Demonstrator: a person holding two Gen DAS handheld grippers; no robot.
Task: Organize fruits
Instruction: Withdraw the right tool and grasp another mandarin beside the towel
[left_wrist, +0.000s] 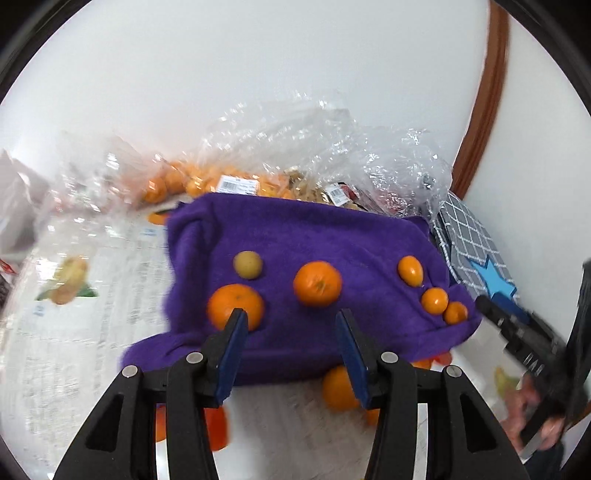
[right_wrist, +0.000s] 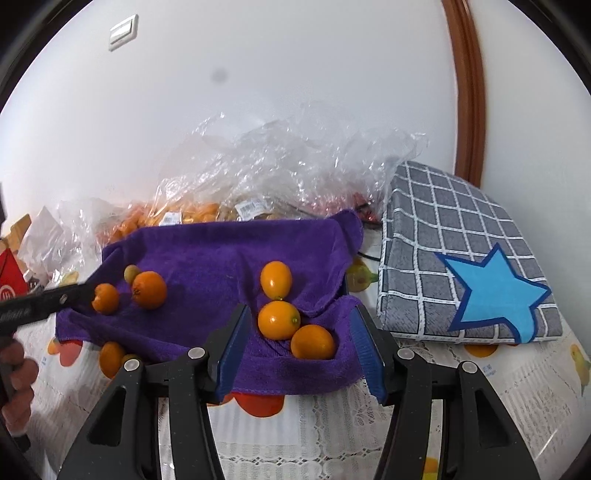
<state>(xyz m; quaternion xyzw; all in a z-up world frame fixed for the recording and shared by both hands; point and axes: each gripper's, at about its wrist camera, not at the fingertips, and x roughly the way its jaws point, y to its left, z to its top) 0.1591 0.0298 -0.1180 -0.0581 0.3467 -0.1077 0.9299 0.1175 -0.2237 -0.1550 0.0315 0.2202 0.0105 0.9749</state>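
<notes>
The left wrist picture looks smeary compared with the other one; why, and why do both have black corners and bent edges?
Left wrist view: motion blur smears the printed tablecloth and the crinkled clear plastic bags; the purple towel stays fairly crisp. Right wrist view: sharp throughout, with glare on its clear plastic bags. Both views: a fisheye lens bends straight lines, such as the brown door frame, and leaves dark corners.

Fruit on a purple towel (right_wrist: 207, 258)

Three kumquats (right_wrist: 279, 319) lie between the right gripper (right_wrist: 299, 347)'s parted fingers (right_wrist: 232, 343); two oranges (right_wrist: 149, 289) sit far left of them.
</notes>
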